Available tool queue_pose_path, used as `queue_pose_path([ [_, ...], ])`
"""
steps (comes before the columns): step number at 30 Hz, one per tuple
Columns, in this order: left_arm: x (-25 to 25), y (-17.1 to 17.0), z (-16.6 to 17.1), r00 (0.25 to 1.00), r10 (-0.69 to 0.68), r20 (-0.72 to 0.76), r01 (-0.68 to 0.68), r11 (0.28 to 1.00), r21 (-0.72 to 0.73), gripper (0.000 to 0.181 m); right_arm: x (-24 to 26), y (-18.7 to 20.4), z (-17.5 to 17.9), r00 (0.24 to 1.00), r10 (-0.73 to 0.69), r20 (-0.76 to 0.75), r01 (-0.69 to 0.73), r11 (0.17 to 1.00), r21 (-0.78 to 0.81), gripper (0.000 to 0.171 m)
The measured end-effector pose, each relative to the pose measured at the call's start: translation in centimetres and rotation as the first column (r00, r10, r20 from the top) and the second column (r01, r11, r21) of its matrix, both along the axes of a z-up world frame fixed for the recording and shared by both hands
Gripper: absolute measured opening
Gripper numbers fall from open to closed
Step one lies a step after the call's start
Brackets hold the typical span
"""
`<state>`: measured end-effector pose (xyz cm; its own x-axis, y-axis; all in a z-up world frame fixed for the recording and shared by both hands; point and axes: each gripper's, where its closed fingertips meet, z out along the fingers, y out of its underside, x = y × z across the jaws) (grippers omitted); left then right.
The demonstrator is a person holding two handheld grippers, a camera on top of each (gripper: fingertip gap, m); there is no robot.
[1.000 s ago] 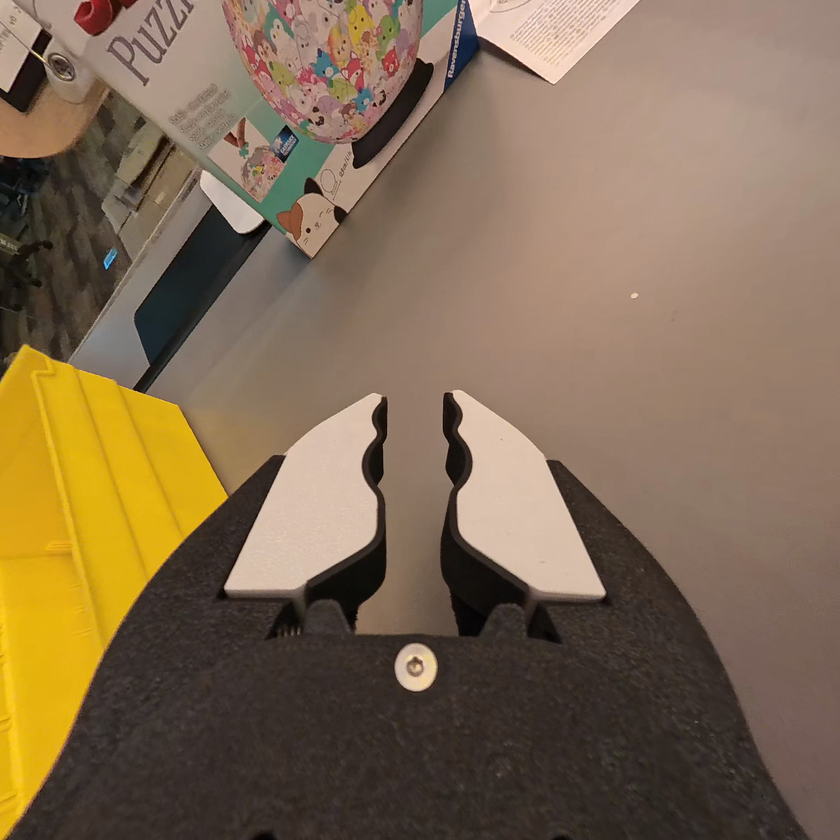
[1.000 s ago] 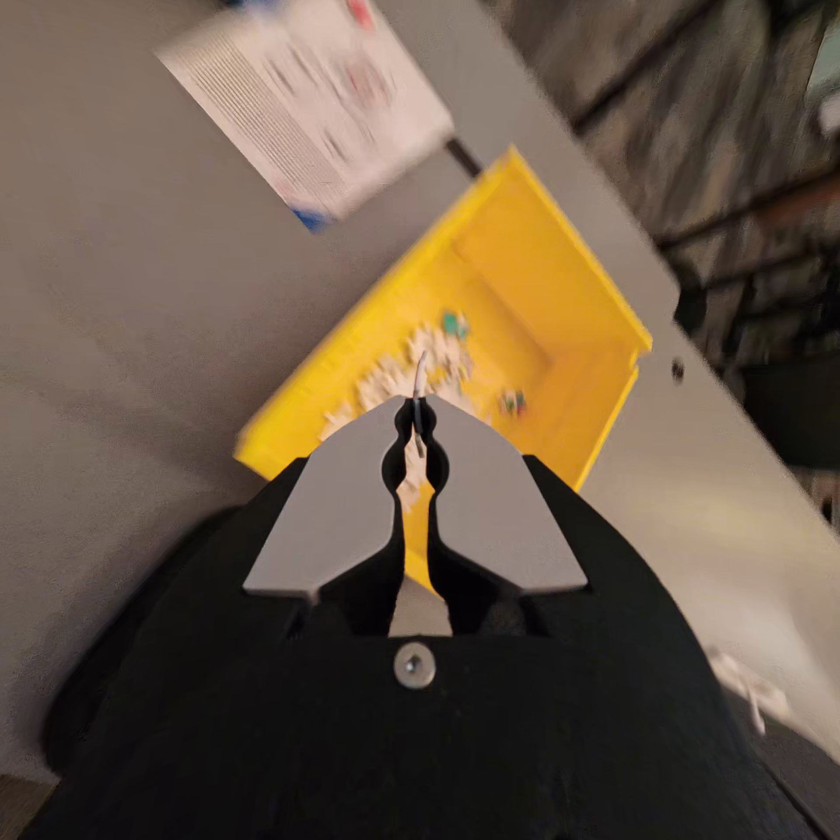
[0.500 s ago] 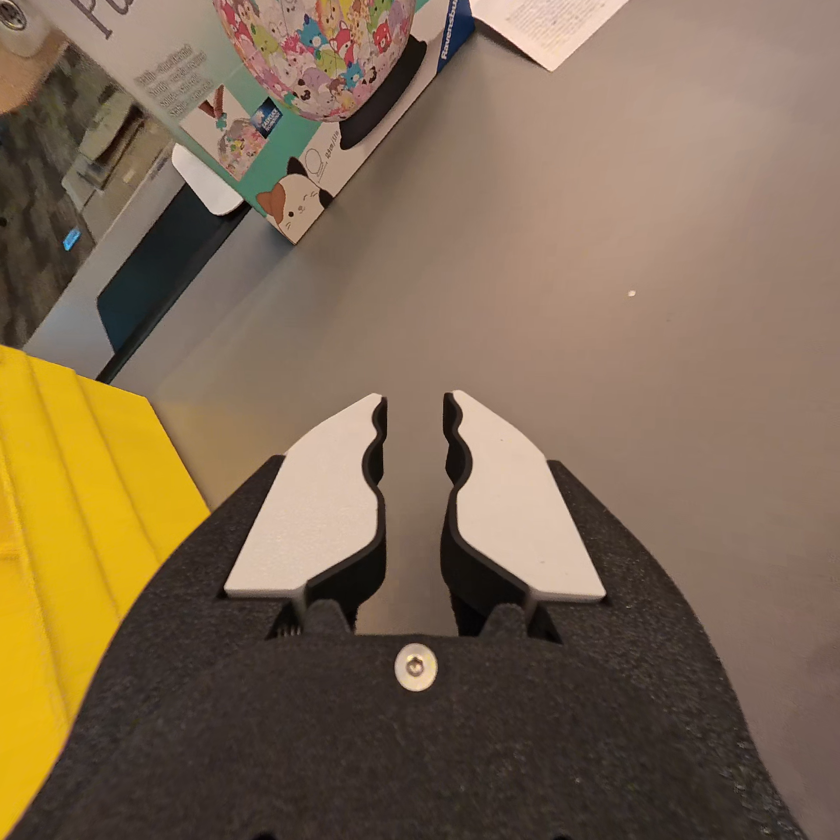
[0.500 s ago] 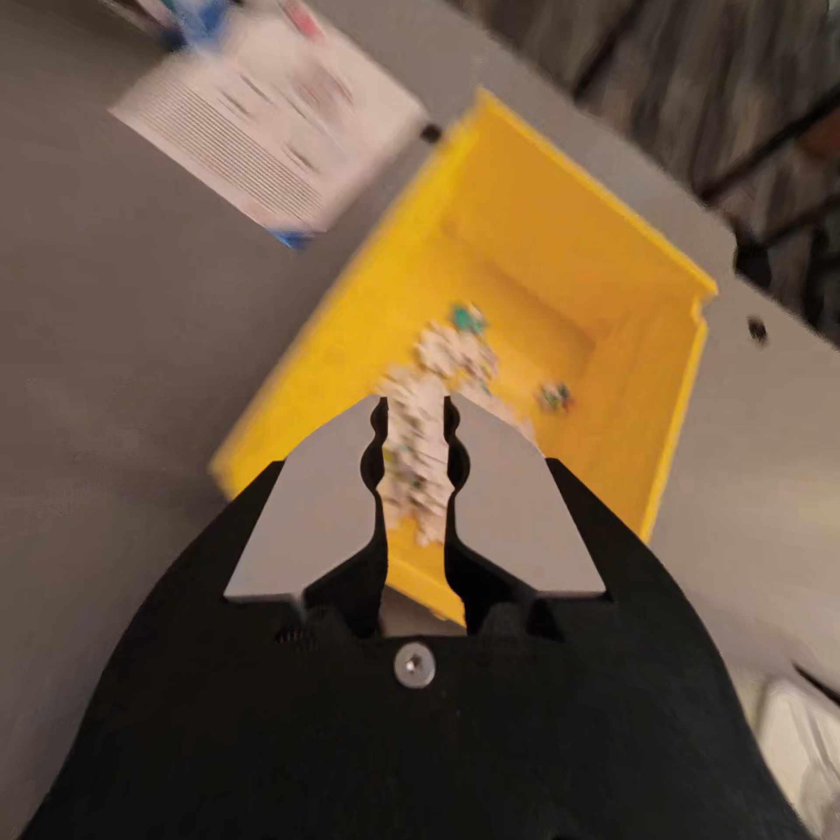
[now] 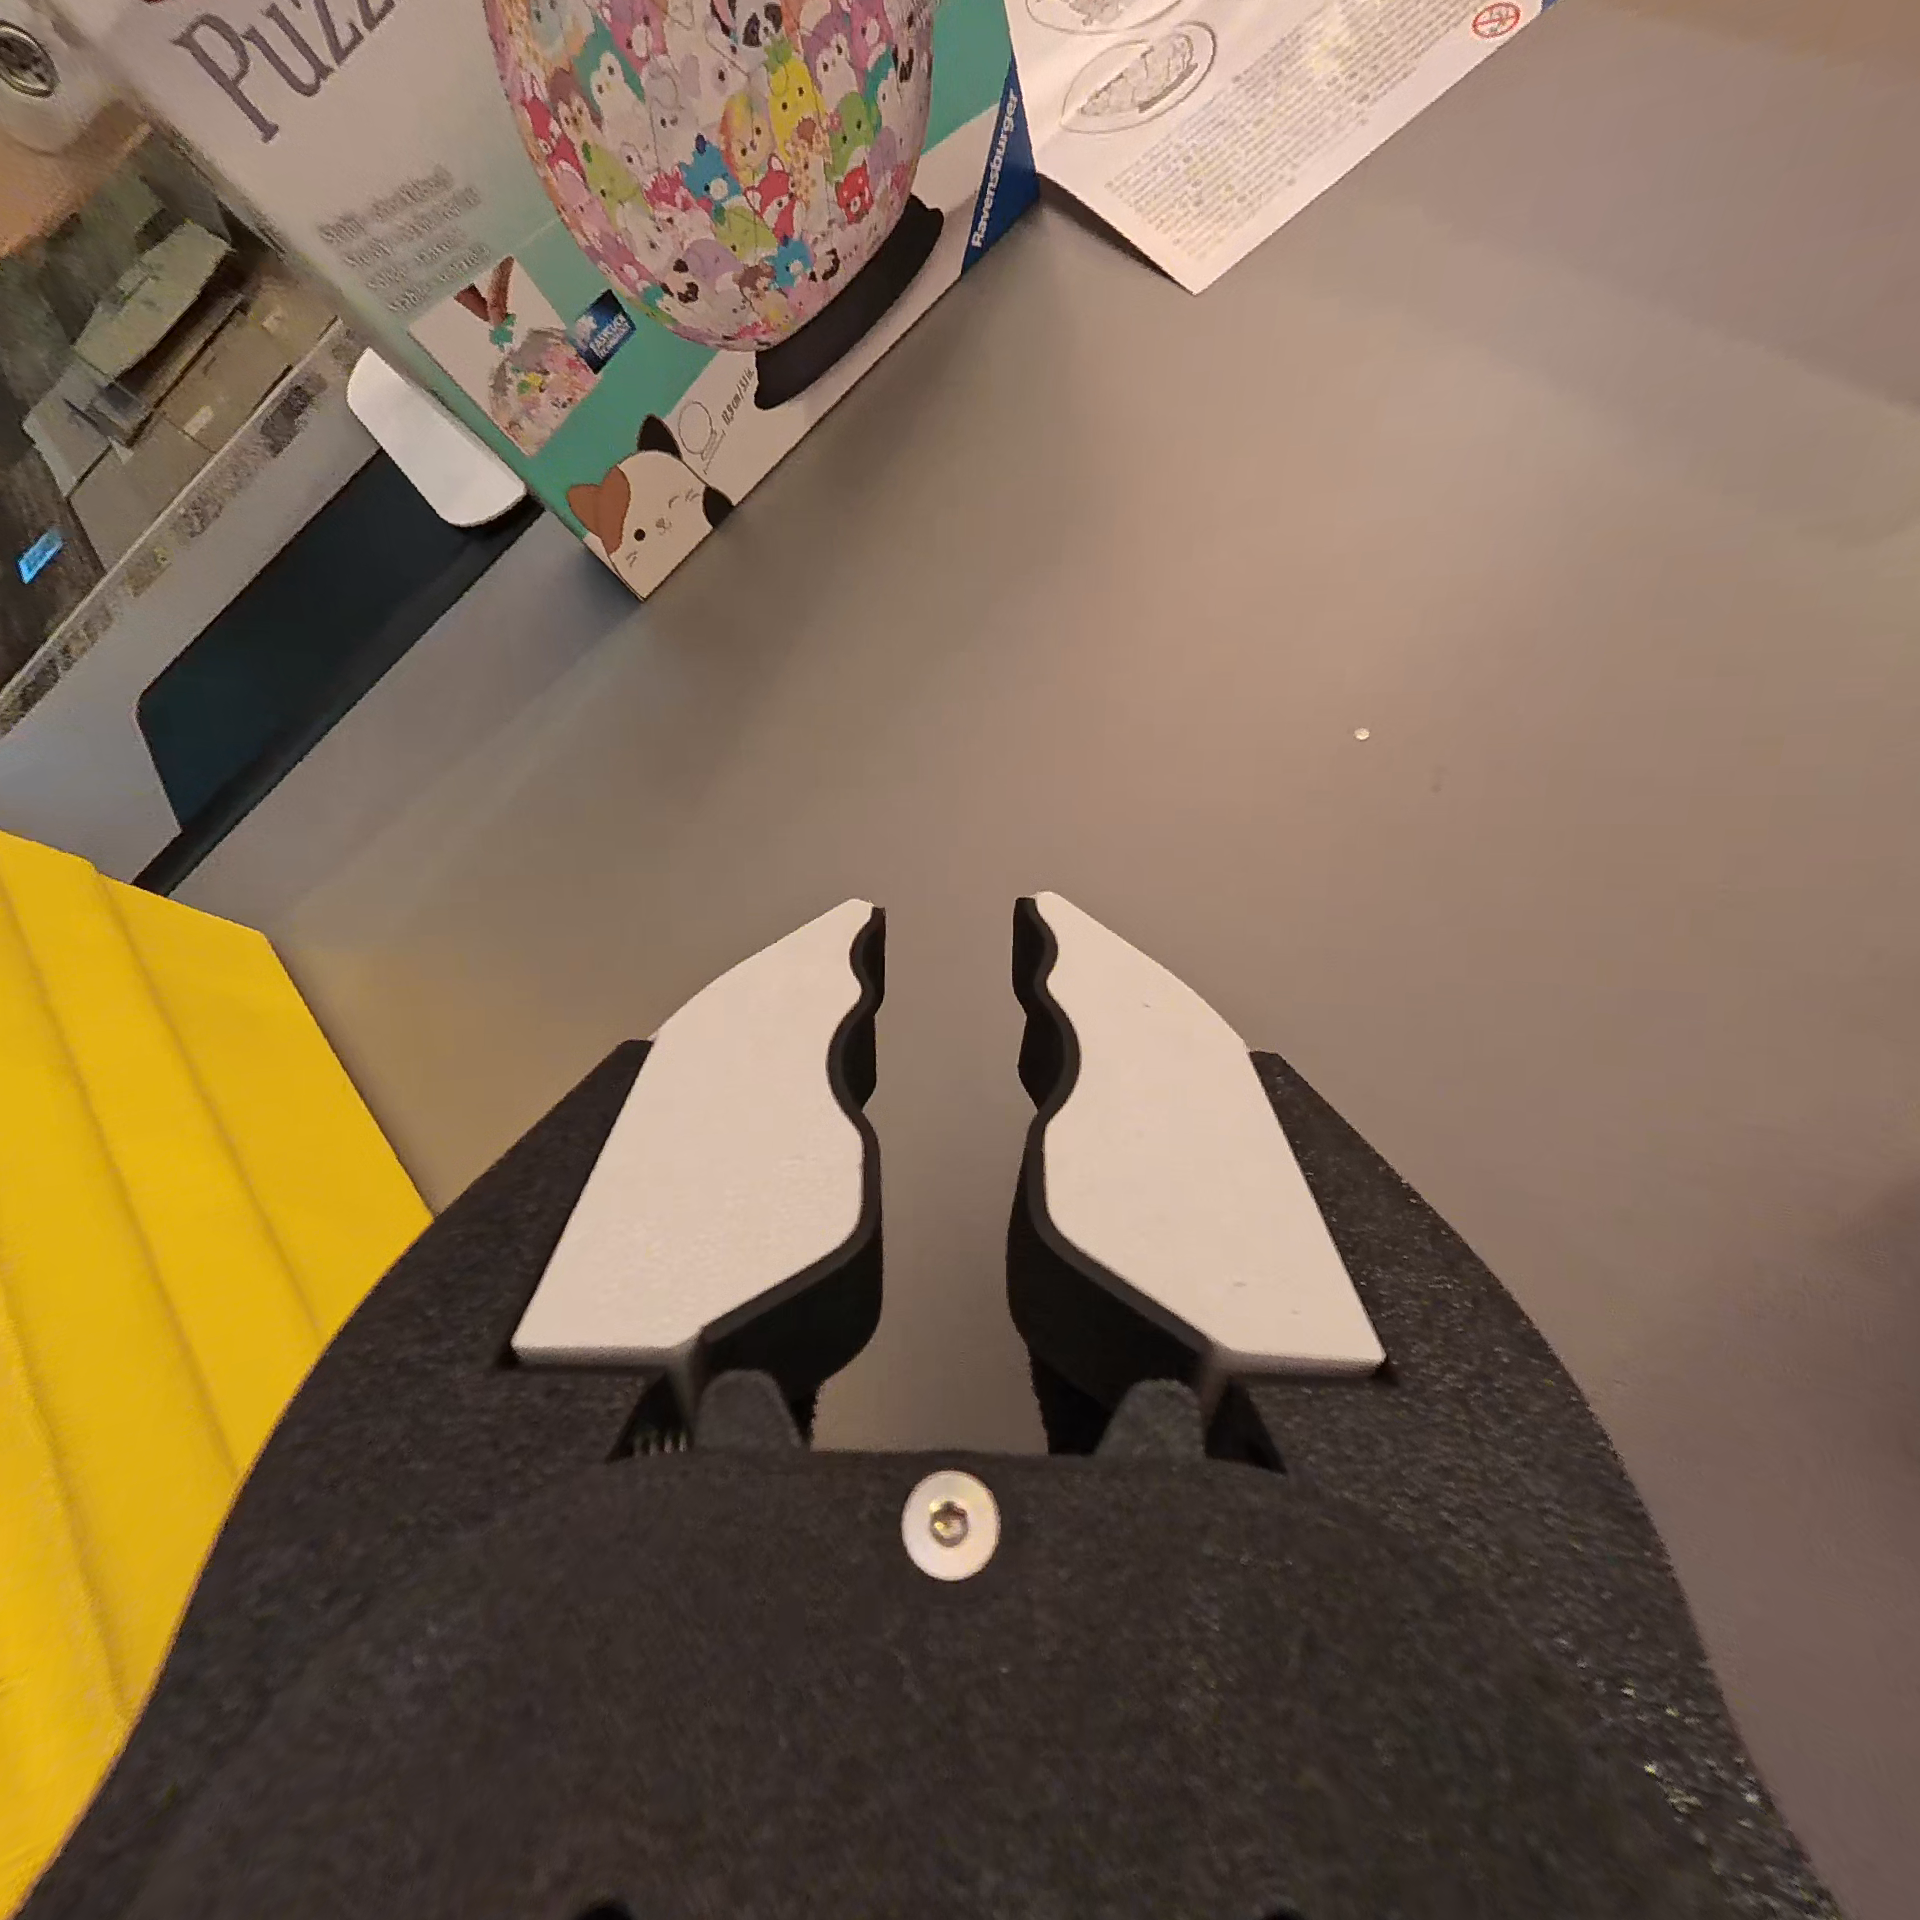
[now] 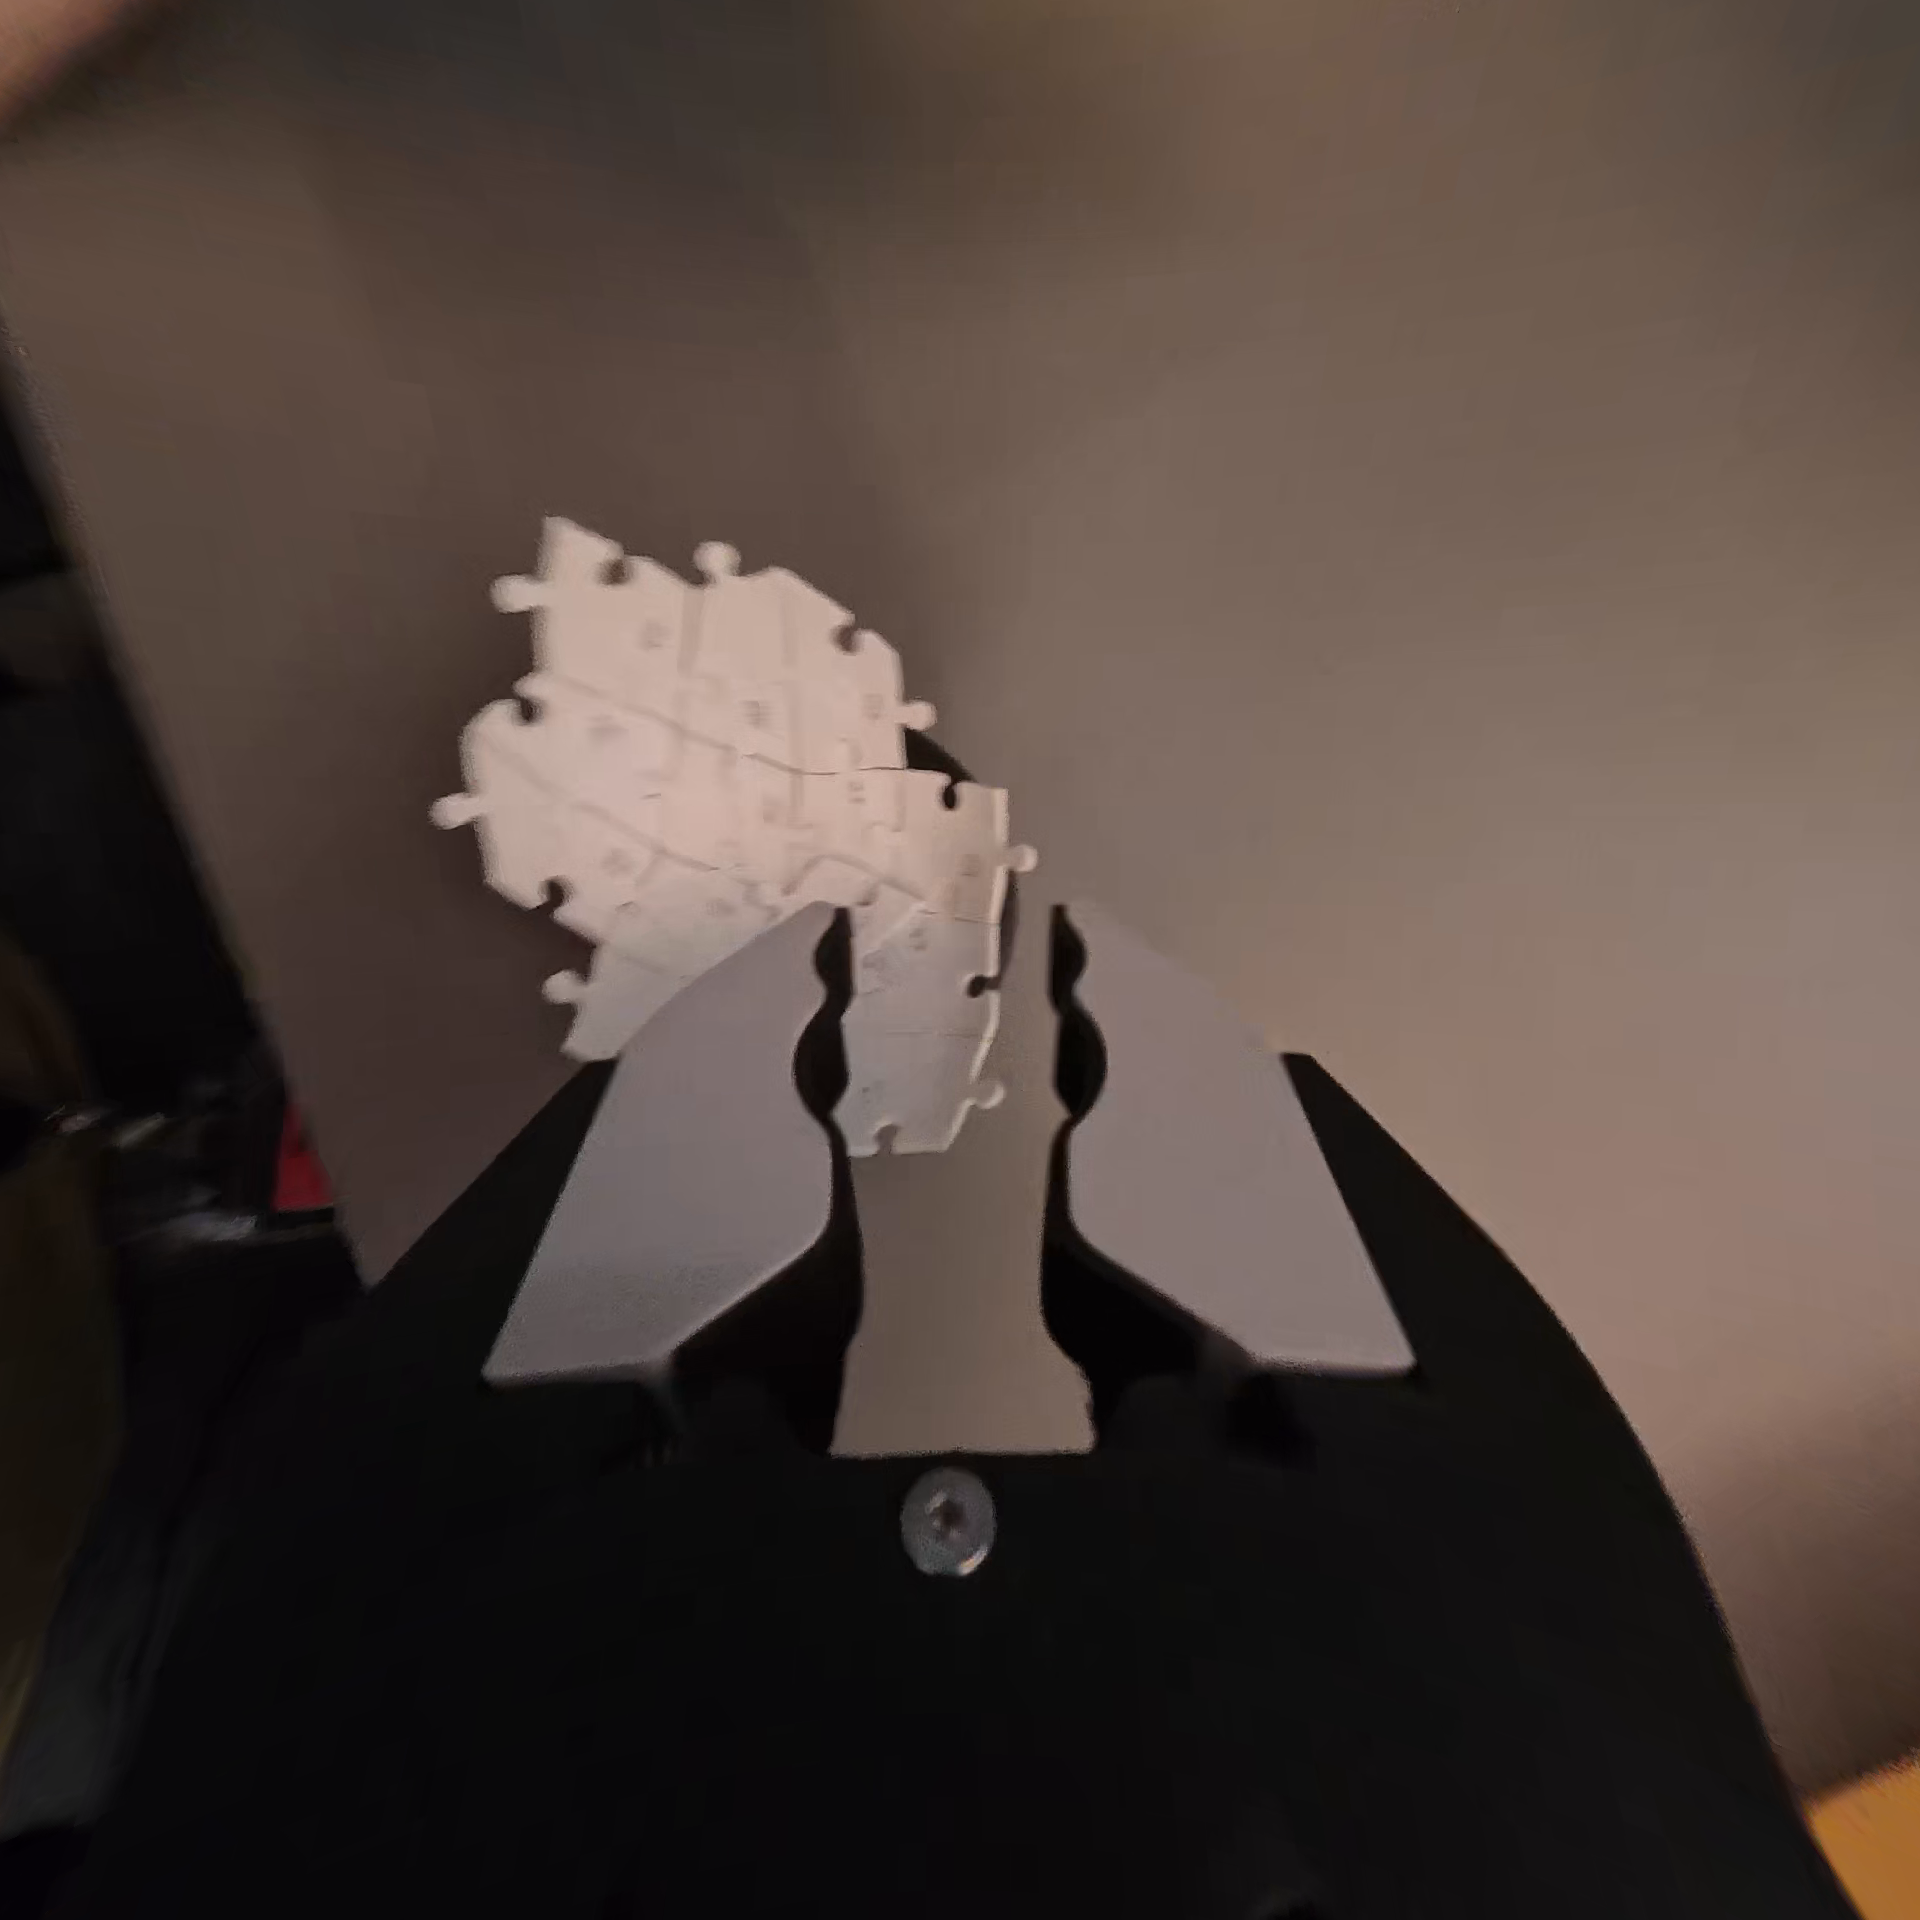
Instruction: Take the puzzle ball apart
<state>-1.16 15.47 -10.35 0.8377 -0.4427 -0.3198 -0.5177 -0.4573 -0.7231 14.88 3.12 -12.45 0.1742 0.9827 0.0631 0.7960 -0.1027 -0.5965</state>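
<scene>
In the right wrist view a curved white section of the puzzle ball, several joined pieces with their blank backs toward me, rests on the grey table. A bit of dark stand shows behind it. My right gripper is open and empty, just above the section's near right edge; the pads do not press on it. My left gripper is open and empty over the bare grey table, away from the puzzle.
A yellow bin stands close on the left of the left gripper. The puzzle's box and a paper leaflet lie at the table's far side. A yellow corner shows at the lower right of the right wrist view.
My right gripper was shut on a puzzle piece above the yellow bin, opened and let it go there, then swung over to the white puzzle section. The left gripper shifted only slightly.
</scene>
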Motion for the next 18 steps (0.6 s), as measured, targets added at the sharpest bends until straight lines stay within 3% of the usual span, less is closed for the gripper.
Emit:
queue_pose_path([
  [1,-0.1,0.0,0.1,1.000,0.003,-0.002,-0.003,1.000,0.003,0.023,-0.1,0.5,-0.3,0.998,-0.050,0.032,0.050,0.999,0.010,0.052],
  [4,-0.3,0.1,0.1,1.000,0.005,-0.001,-0.005,1.000,0.003,0.023,-0.4,-0.2,-1.6,0.991,-0.087,0.104,0.097,0.991,-0.097,0.070],
  [8,-0.1,0.0,0.2,1.000,-0.002,0.002,0.002,1.000,0.005,0.023,0.0,-0.2,-3.5,0.971,-0.072,0.229,0.097,0.990,-0.104,0.071],
  [12,-0.2,-0.1,0.4,1.000,-0.002,-0.009,0.002,1.000,0.011,0.023,-0.3,-1.1,-3.5,0.967,-0.032,0.254,0.075,0.984,-0.161,0.053],
  [18,-0.2,-0.1,0.6,1.000,-0.002,-0.005,0.002,1.000,0.013,0.023,0.3,-0.3,-3.3,0.961,-0.084,0.262,0.136,0.974,-0.184,0.051],
])
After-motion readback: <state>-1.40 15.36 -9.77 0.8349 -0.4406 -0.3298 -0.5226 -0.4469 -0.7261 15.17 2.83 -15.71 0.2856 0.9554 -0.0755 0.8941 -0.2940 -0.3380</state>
